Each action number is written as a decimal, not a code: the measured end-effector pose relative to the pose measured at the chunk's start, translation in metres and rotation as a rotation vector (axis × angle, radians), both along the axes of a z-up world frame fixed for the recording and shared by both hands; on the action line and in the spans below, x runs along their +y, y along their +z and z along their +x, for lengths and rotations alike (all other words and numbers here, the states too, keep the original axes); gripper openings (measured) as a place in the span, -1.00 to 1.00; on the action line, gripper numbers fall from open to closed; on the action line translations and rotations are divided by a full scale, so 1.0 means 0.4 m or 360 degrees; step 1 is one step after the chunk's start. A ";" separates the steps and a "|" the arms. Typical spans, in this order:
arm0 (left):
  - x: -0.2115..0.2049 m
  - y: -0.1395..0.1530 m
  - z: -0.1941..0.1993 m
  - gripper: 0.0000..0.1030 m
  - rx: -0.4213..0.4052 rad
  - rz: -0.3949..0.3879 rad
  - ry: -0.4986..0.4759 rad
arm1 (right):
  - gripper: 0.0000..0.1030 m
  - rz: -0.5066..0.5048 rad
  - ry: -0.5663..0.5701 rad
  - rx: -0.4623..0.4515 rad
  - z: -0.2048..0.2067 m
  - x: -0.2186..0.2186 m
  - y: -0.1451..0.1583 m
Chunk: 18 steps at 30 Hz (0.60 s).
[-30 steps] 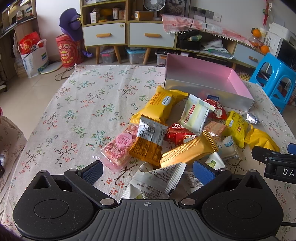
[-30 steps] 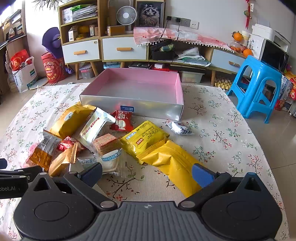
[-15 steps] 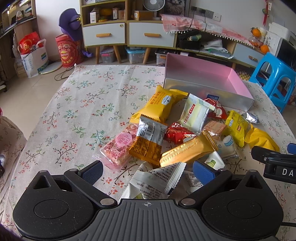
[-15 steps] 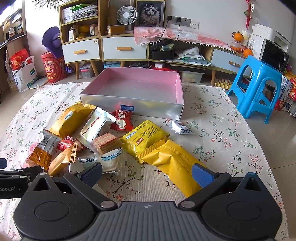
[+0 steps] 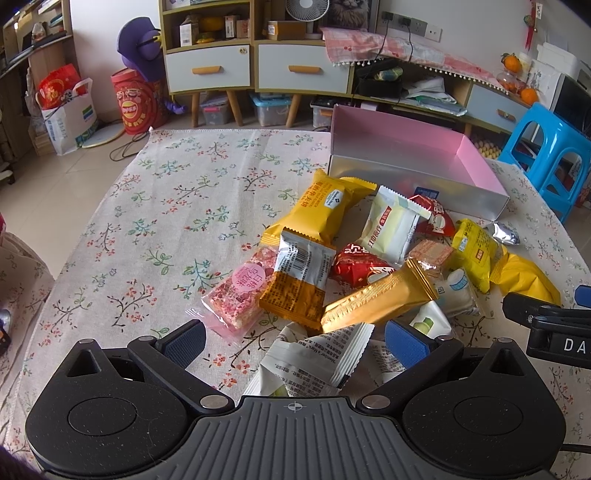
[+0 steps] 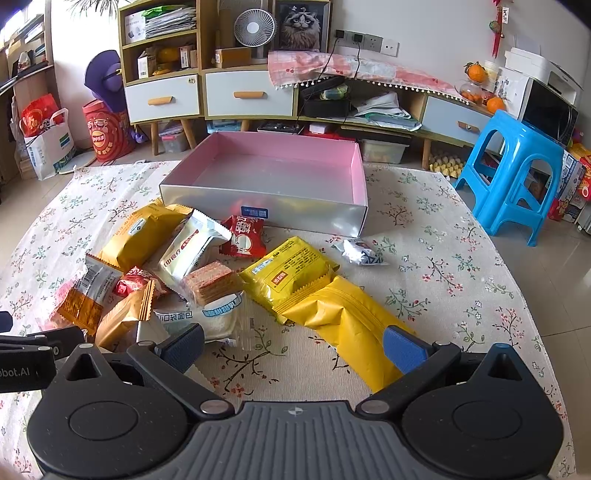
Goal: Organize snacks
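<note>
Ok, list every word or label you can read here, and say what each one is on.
"DA", cut off by the frame edge: right gripper.
"bot.AI", start cut off: left gripper.
"Member's Mark": round label on the long yellow packet.
Other snack wrappers carry Chinese characters and fine print, too small to read reliably.

Home living room: drawer cabinet, desk fan, cat portrait, blue plastic stool, floral tablecloth.
</note>
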<state>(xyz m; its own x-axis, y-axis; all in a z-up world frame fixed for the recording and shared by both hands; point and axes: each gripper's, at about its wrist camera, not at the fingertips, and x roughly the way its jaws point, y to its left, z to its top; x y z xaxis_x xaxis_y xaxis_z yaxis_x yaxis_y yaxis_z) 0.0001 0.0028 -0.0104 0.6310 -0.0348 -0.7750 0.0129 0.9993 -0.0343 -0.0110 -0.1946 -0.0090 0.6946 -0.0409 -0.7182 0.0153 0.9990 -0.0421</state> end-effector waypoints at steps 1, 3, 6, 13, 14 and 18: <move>0.000 -0.001 0.001 1.00 0.0004 0.0000 -0.0005 | 0.82 0.0000 0.0000 0.0000 0.000 0.000 0.000; 0.002 -0.001 0.008 1.00 0.0023 0.0003 -0.0024 | 0.82 -0.0006 0.0003 0.0003 0.001 -0.001 0.000; 0.013 0.005 0.021 1.00 0.0026 -0.0004 -0.0035 | 0.82 -0.0008 0.0004 -0.0012 0.009 -0.007 0.013; 0.034 0.022 0.063 1.00 0.0019 -0.0064 -0.0197 | 0.82 -0.0071 0.0033 -0.0103 0.039 -0.042 0.052; 0.037 0.023 0.071 1.00 0.0022 -0.0076 -0.0214 | 0.82 -0.0073 0.0027 -0.0094 0.047 -0.050 0.053; 0.046 0.024 0.117 1.00 0.0023 -0.0101 -0.0229 | 0.82 0.0084 -0.0016 0.0016 0.092 -0.104 0.053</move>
<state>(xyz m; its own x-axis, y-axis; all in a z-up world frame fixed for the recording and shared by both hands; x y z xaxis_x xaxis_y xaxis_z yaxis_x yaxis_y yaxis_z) 0.0467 0.0212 -0.0007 0.6050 -0.1732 -0.7771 0.1549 0.9830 -0.0984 0.0259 -0.2362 0.0122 0.6870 -0.0095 -0.7266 0.0249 0.9996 0.0105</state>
